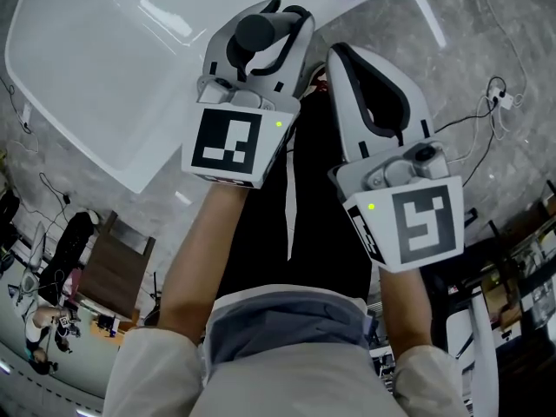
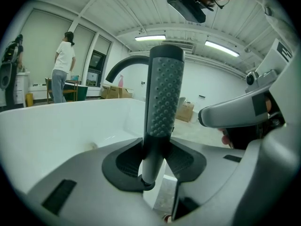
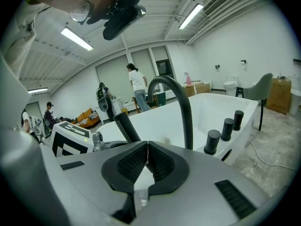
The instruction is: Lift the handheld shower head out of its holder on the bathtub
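The handheld shower head point(image 2: 164, 98) is a grey stick with a dimpled grip, standing upright over the white bathtub point(image 2: 56, 126). My left gripper point(image 2: 155, 161) is shut on its lower stem, both dark pads pressing on it. In the head view the shower head's round dark end point(image 1: 254, 33) shows between the left gripper's point(image 1: 265, 20) fingers, over the bathtub's rim point(image 1: 113, 76). My right gripper point(image 3: 147, 161) is shut with nothing in it, its pads touching. It hovers beside the left one, and the dark handle point(image 3: 124, 126) shows beyond it. In the head view the right gripper point(image 1: 337, 57) sits just right of the left.
A black arched spout point(image 3: 181, 98) and three black knobs point(image 3: 212, 141) stand on the tub's rim point(image 3: 244, 121). Cables point(image 1: 491, 102) trail over the grey floor to the right. People point(image 2: 61, 67), a grey chair point(image 3: 261, 91) and boxes point(image 3: 282, 93) are farther off in the room.
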Available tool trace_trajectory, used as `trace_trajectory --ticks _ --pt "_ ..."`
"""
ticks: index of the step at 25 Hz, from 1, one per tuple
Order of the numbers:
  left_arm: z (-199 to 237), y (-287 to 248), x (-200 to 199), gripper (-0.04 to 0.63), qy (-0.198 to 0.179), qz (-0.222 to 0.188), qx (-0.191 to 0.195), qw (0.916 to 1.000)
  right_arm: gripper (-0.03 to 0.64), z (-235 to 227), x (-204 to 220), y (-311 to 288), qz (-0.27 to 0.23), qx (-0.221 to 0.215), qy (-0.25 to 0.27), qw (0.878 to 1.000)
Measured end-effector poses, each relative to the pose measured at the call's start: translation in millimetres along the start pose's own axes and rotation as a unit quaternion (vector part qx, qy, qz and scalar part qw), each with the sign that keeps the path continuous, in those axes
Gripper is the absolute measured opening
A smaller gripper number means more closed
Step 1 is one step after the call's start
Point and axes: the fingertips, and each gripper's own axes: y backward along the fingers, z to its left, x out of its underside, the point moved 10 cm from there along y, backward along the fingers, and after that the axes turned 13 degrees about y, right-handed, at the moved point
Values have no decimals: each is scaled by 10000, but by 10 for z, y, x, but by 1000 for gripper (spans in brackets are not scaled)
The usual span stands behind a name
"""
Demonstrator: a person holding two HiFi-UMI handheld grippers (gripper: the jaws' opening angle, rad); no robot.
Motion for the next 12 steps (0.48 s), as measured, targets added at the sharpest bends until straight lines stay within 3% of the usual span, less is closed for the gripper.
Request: trace_trajectory --ticks 12 --pt "-46 168 -176 143 61 -35 -125 9999 20 36 -198 67 -123 -48 41 9999"
